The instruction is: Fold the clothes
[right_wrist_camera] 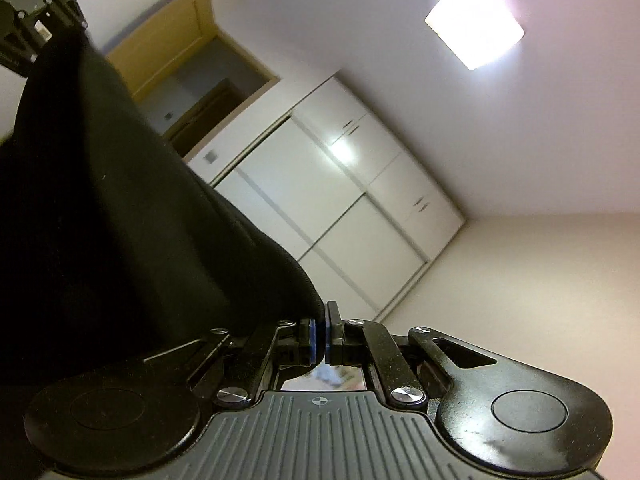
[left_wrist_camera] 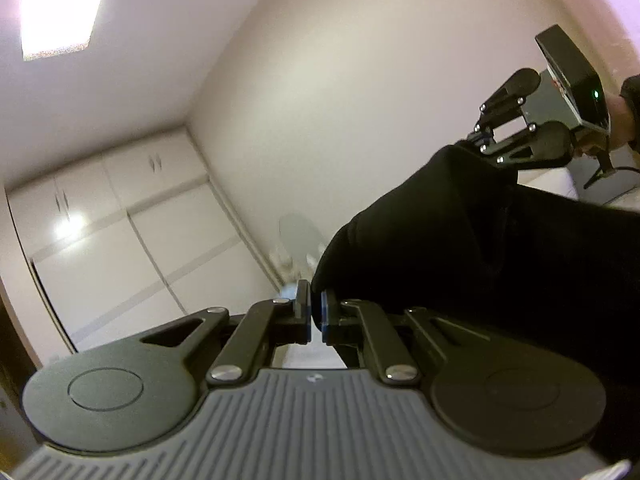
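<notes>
Black garment [left_wrist_camera: 460,240] is held raised and stretched between both grippers | left gripper [left_wrist_camera: 316,314] is clamped on one edge, jaws nearly closed | right gripper [right_wrist_camera: 320,330] is clamped on opposite edge | white wardrobe [right_wrist_camera: 340,208] is seen behind.

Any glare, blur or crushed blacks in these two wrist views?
Left wrist: ceiling light blown out, glare spot on wardrobe, black garment nearly detail-free, soft blur by the far wall. Right wrist: ceiling light clipped, wardrobe glare, garment crushed; strong fisheye bending in both.
</notes>
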`<action>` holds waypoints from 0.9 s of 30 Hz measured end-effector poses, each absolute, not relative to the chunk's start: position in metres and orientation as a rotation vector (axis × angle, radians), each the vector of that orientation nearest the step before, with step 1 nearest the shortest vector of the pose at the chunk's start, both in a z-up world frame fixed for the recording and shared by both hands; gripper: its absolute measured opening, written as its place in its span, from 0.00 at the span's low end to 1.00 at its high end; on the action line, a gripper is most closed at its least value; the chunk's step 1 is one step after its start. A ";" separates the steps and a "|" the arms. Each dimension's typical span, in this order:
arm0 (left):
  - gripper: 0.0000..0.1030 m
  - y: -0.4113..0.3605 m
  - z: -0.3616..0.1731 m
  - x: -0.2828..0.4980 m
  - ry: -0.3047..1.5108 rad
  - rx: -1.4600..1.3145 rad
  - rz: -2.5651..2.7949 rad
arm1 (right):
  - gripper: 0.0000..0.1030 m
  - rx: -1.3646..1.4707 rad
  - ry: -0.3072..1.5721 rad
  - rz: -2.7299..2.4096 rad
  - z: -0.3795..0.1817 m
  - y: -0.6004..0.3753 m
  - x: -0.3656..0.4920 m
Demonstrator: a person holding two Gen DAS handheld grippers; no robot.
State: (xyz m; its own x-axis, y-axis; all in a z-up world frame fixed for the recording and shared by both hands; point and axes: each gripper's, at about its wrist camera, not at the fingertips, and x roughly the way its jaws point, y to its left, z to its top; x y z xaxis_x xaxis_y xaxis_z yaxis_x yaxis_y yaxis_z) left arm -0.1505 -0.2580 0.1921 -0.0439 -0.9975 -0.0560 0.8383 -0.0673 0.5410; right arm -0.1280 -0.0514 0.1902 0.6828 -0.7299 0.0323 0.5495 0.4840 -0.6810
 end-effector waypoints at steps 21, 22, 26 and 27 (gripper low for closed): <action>0.28 -0.518 -0.226 -0.036 0.833 0.736 -1.060 | 0.64 -0.130 1.034 -0.416 -0.273 -0.449 0.064; 0.28 -0.508 -0.236 -0.045 0.873 0.733 -1.062 | 0.64 -0.066 1.051 -0.427 -0.282 -0.454 0.065; 0.36 -0.507 -0.268 -0.074 0.970 0.679 -1.103 | 0.64 0.171 1.035 -0.459 -0.297 -0.457 0.053; 0.37 -0.511 -0.278 -0.081 0.992 0.664 -1.123 | 0.64 0.231 1.026 -0.465 -0.299 -0.459 0.054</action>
